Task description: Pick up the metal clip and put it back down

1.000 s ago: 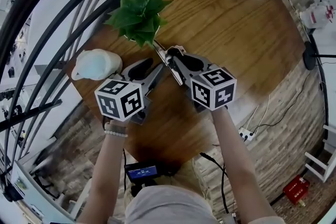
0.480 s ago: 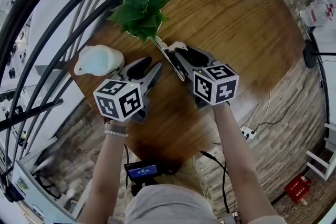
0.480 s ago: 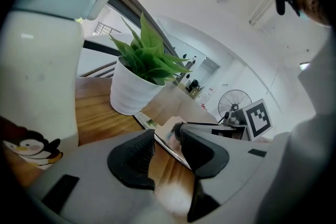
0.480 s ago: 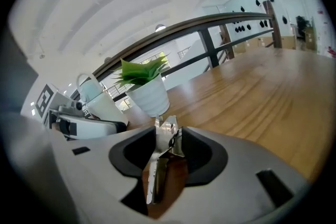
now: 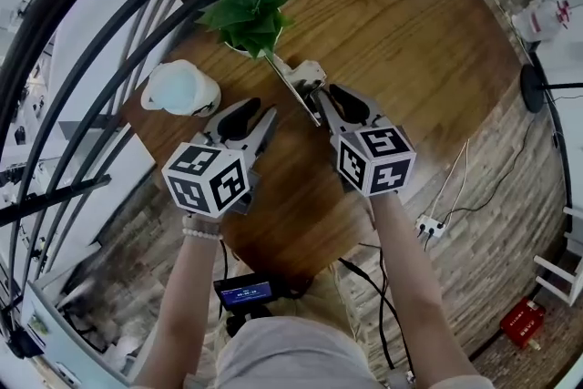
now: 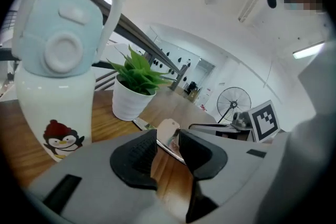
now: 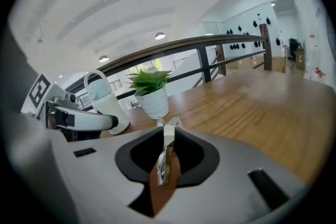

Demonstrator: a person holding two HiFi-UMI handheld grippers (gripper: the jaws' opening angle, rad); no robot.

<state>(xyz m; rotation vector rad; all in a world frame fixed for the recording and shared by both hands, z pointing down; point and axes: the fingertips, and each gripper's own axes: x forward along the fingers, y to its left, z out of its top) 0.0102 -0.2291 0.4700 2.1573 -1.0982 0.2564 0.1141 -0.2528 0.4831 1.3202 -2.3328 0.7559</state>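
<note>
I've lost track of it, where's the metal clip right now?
Head view, centre: the metal clip is pinched between the right gripper's jaws, which have just been closing, just below the potted plant.

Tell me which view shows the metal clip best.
The head view: the metal clip shows full length from above, near the potted plant. The right gripper view shows it only edge-on; the left gripper view catches just part of its shiny face.
</note>
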